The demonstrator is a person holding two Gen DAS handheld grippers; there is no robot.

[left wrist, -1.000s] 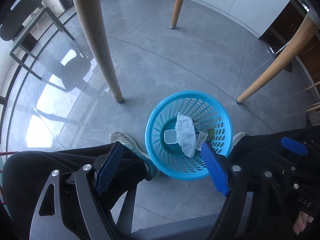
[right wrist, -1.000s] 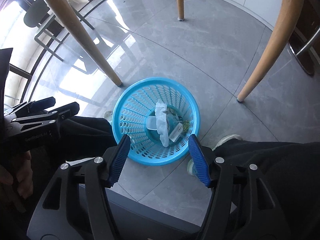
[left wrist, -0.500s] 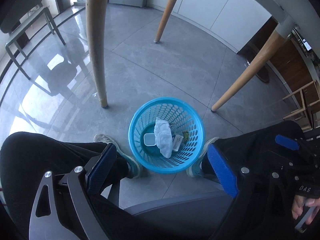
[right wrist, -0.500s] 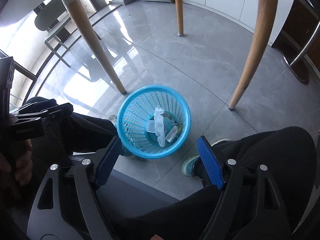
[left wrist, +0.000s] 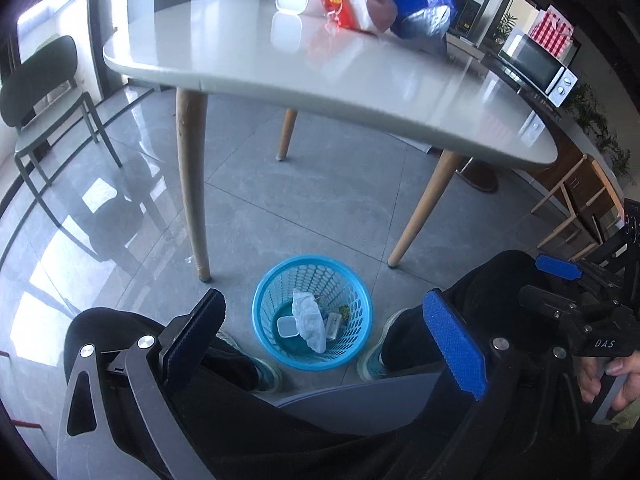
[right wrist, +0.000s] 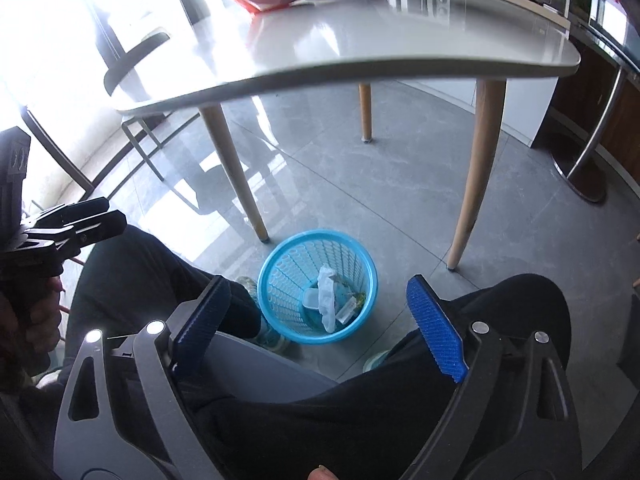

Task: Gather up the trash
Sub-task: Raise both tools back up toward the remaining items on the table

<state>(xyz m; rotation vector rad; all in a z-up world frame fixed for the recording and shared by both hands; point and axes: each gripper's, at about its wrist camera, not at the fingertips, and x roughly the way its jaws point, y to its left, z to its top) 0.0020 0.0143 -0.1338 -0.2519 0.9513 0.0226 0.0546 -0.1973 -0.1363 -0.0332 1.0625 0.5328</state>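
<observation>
both the left gripper (left wrist: 324,332) and right gripper (right wrist: 316,316) are opening with nothing between them, so best go for the red-and-white snack bag (left wrist: 352,6) on the table (left wrist: 360,88) next, then drop it straight over the blue basket (left wrist: 314,314).

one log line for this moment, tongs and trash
left tongs: opening, empty | right tongs: opening, empty | blue basket: floor, holds trash | table: wrappers left
</observation>
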